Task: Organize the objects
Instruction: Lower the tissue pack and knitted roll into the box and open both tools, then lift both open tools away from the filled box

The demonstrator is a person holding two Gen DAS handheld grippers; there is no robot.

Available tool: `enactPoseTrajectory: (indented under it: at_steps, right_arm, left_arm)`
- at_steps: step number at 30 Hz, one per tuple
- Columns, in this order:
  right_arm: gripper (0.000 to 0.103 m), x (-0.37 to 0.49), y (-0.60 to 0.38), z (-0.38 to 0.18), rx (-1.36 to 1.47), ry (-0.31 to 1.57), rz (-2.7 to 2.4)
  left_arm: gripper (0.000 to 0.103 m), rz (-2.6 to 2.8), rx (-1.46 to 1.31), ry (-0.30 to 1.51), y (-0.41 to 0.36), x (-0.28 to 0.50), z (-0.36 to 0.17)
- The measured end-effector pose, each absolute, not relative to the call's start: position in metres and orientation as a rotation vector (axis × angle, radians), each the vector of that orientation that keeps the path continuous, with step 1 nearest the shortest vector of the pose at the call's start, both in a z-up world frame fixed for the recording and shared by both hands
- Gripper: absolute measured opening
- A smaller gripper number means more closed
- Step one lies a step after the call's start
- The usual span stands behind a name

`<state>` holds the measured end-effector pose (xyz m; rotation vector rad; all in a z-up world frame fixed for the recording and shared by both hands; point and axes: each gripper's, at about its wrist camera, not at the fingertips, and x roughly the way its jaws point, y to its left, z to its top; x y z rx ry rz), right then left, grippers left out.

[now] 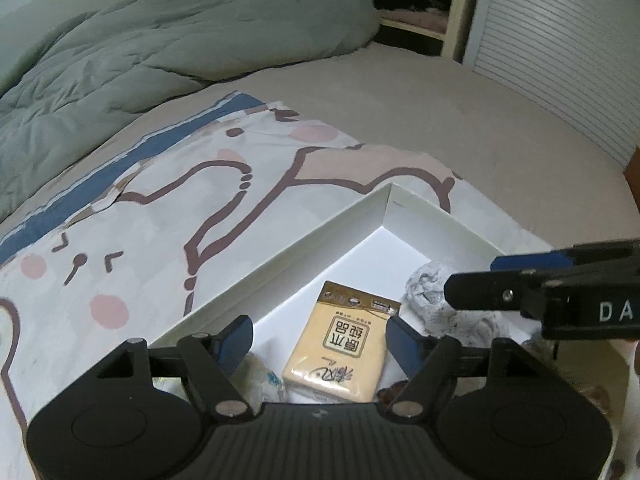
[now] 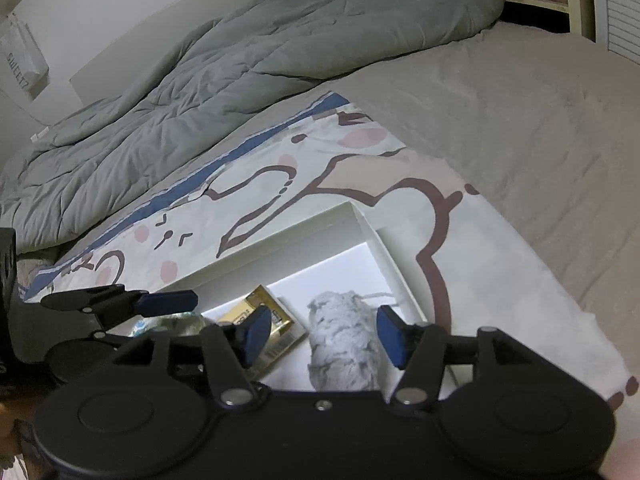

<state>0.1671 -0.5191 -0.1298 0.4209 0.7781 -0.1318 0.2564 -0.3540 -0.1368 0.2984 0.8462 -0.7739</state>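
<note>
I had both tools poised over the white box (image 1: 280,256) on the bed (image 1: 460,120), where it sat on the cartoon-print cloth (image 1: 160,216). My left hand-held gripper (image 1: 320,340) was released, its blue pads either side of the tan tissue pack (image 1: 340,344) lying flat on the box floor, not pressing it. My right hand-held gripper (image 2: 320,336) was likewise unclenched, straddling the grey fluffy bundle (image 2: 344,344) that rested beside the pack; whether its pads brushed the fur I could not tell. Both items already lay inside the box. The risk I judged was crowding: the two tools were near each other, so lifting out carelessly might knock one against the other, snag the fluff on a pad, or nudge the light box across the soft cloth.
</note>
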Motion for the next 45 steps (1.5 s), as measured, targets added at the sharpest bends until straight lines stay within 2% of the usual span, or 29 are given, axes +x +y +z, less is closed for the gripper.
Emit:
enactPoseTrajectory:
  at_steps: [24,36,45]
  right_arm:
    - [0.063,0.103,-0.466,-0.059,0.290,0.737,-0.117]
    - [0.071,0.064,-0.430,-0.029,0.200,0.707,-0.101]
    - [0.075,0.041,-0.411,-0.021,0.159,0.704,-0.089]
  left_arm:
    - [0.074,-0.593,0.178,0.793,-0.258,0.179,-0.040]
    - [0.093,-0.441,0.111,0.745,-0.208,0.126,-0.007]
    - [0.097,-0.355,0.095,0.720,-0.184,0.092,0.003]
